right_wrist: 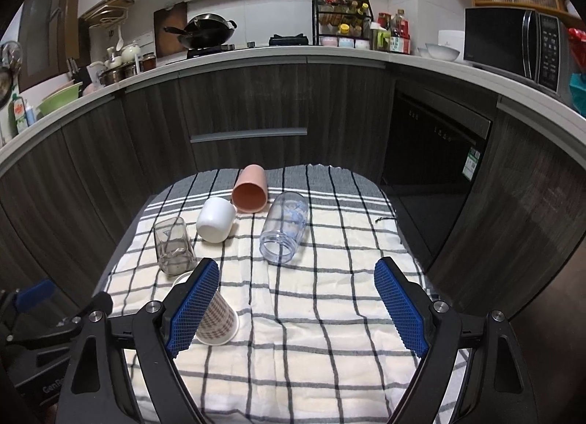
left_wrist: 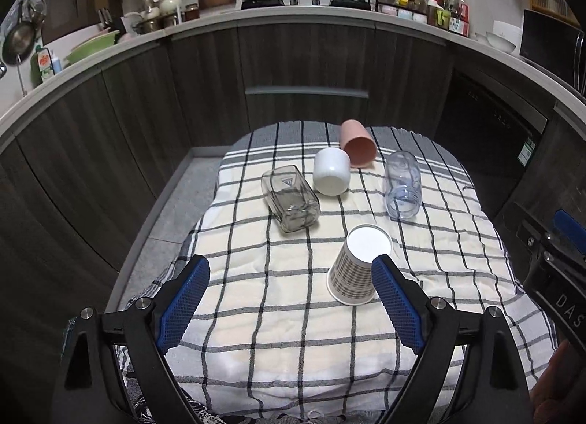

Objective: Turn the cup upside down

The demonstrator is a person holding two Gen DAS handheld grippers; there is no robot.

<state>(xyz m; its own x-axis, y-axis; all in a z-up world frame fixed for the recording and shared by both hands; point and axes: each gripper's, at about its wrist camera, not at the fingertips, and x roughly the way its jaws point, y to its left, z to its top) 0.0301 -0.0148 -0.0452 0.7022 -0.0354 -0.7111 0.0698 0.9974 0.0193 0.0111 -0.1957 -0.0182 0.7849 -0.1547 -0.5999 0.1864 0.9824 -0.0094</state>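
Work surface: a cream cloth with a dark grid check (left_wrist: 293, 314), spread over a low table in the lower half of both views and wrinkled in places. Room: a domestic kitchen, with dark wood-grain cabinets (left_wrist: 205, 87) curving across mid-frame under a pale countertop (left_wrist: 293, 13); a black wok (right_wrist: 205, 33) sits upper centre, a spice rack (right_wrist: 340, 21) to its right, and a microwave (right_wrist: 520, 46) at upper right of the right wrist view. Five vessels lie on the cloth. The checked paper cup (left_wrist: 357, 266) stands mouth-down at centre frame, white base uppermost (already inverted). Behind it, four lie on their sides: a square clear glass (left_wrist: 291, 198), a white cup (left_wrist: 331, 171), a pink cup (left_wrist: 359, 143) touching the white one, and a clear plastic cup with blue print (left_wrist: 403, 185), set apart to the right. Left gripper (left_wrist: 291, 270): jaws spread wide, holding nothing; its right finger overlaps the paper cup's side in view, contact not determinable. Right gripper (right_wrist: 296, 273): jaws likewise spread, empty; its left finger partly screens the paper cup (right_wrist: 216, 321) at lower left.
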